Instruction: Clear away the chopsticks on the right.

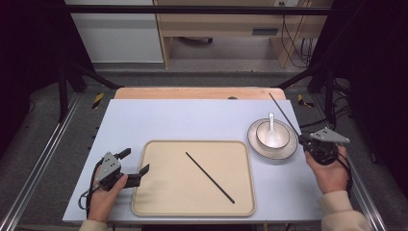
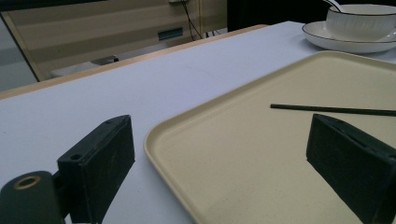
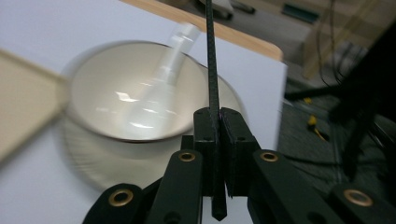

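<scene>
Between the fingers of the right gripper (image 3: 217, 140), pinched tight: a thin black chopstick (image 3: 211, 60), running up and away from the fingertips and poking out a little behind them. Held above the tabletop (image 1: 192, 118), seen in the high view as a dark line (image 1: 284, 113) slanting past the far side of the dish. Just beyond those fingers, slightly to their left: a white bowl (image 3: 112, 93) on a matching plate (image 3: 88, 158), with a white spoon (image 3: 163, 79) leaning in the bowl, handle pointing away. Blurred in the right gripper view, so finer detail hard to tell.

Near the tabletop's front edge: left gripper (image 1: 132, 166), fingers spread wide, pinching nothing. One finger (image 2: 100, 161) over bare tabletop, the other (image 2: 350, 163) over the near corner of a beige tray (image 2: 224, 154). Just past that second finger, lying flat on the tray: a second black chopstick (image 2: 331, 110), apart from both fingers. Farther off, beyond the tray's far corner: the same bowl and plate (image 2: 345, 44).

Beyond the tabletop's far edge: a wooden strip (image 1: 192, 92), then floor and pale furniture.
</scene>
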The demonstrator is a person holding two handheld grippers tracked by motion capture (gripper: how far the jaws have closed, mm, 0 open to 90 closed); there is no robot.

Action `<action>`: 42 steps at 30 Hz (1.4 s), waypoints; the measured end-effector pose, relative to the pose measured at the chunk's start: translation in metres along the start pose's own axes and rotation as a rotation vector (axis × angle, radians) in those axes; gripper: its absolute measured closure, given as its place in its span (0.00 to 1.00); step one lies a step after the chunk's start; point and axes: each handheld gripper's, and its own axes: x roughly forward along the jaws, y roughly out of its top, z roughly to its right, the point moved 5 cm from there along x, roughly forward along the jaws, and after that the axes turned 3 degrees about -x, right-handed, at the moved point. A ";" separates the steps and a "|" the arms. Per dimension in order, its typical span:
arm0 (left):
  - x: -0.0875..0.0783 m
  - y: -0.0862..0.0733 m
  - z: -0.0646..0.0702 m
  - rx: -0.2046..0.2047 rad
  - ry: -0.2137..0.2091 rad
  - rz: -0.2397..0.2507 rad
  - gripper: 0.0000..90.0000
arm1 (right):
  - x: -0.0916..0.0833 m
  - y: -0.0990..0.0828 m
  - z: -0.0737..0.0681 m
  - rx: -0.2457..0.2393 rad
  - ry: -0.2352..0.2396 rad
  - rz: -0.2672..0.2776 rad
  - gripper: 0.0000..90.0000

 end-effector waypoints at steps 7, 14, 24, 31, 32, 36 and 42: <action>-0.002 0.001 0.000 0.002 0.001 0.006 0.08 | -0.028 0.013 -0.087 -0.063 0.163 0.005 0.95; -0.003 0.003 -0.001 0.003 0.003 0.011 0.09 | -0.020 0.007 -0.171 -0.147 0.321 -0.104 0.95; -0.004 0.004 -0.001 0.004 0.003 0.016 0.09 | -0.012 -0.004 -0.217 -0.156 0.426 -0.175 0.95; -0.003 0.004 0.000 0.005 -0.003 0.014 0.09 | -0.007 -0.009 -0.229 -0.157 0.445 -0.200 0.95; -0.003 0.004 0.000 0.005 -0.003 0.014 0.09 | -0.006 -0.010 -0.230 -0.156 0.443 -0.204 0.95; -0.003 0.004 0.000 0.005 -0.001 0.016 0.09 | -0.005 -0.013 -0.234 -0.162 0.453 -0.216 0.95; -0.004 0.005 -0.001 0.007 0.003 0.017 0.09 | -0.005 -0.018 -0.238 -0.153 0.457 -0.226 0.94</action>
